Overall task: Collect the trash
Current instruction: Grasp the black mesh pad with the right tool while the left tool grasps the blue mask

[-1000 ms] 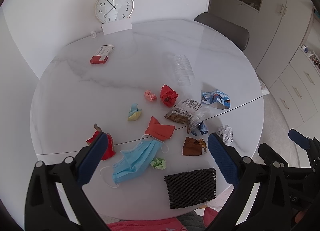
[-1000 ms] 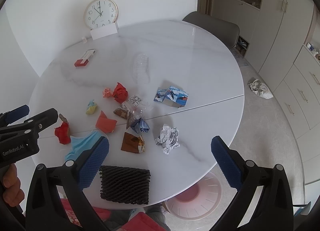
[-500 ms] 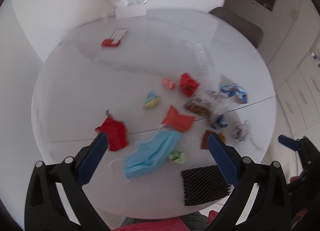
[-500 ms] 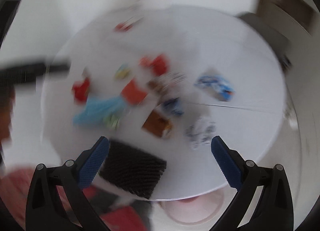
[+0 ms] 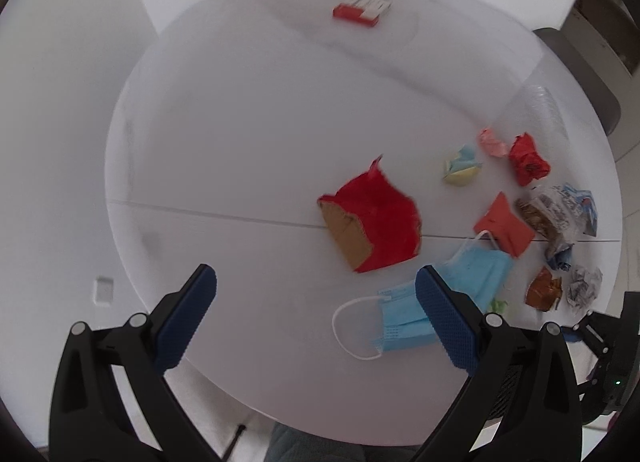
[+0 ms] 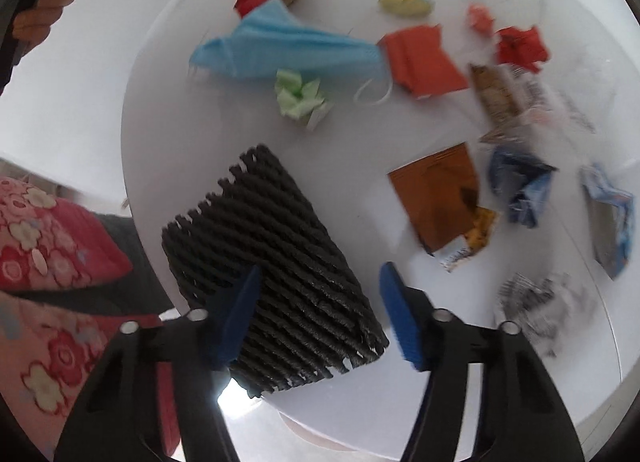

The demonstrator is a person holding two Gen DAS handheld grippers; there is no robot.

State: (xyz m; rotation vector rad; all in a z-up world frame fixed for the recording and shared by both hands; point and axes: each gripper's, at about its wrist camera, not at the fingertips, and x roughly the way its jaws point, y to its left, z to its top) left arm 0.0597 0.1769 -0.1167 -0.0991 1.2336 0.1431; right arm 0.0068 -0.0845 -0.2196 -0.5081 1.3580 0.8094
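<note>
Trash lies scattered on a round white table (image 5: pixel 248 134). My left gripper (image 5: pixel 316 314) is open and empty above the near edge, with a torn red and brown carton (image 5: pixel 372 222) just beyond it and a blue face mask (image 5: pixel 432 302) by its right finger. My right gripper (image 6: pixel 320 302) is open, its jaws on either side of a black foam net (image 6: pixel 272 262) at the table's near edge, not closed on it. In the right wrist view the mask (image 6: pixel 288 50), a green paper wad (image 6: pixel 300 96) and a brown wrapper (image 6: pixel 440 190) lie beyond the net.
Farther right in the left wrist view lie an orange-red paper (image 5: pixel 504 226), a red crumpled ball (image 5: pixel 528 158), a yellow-blue wad (image 5: pixel 462 166), a snack bag (image 5: pixel 548 214) and a silver foil wad (image 5: pixel 584 286). A red-white box (image 5: pixel 362 10) sits at the far edge. A floral red cushion (image 6: pixel 44 230) is left of the table.
Both grippers have dropped closer to the table. The left swung toward the red carton and the mask. The right moved down over the black foam net, its jaws narrower than before.
</note>
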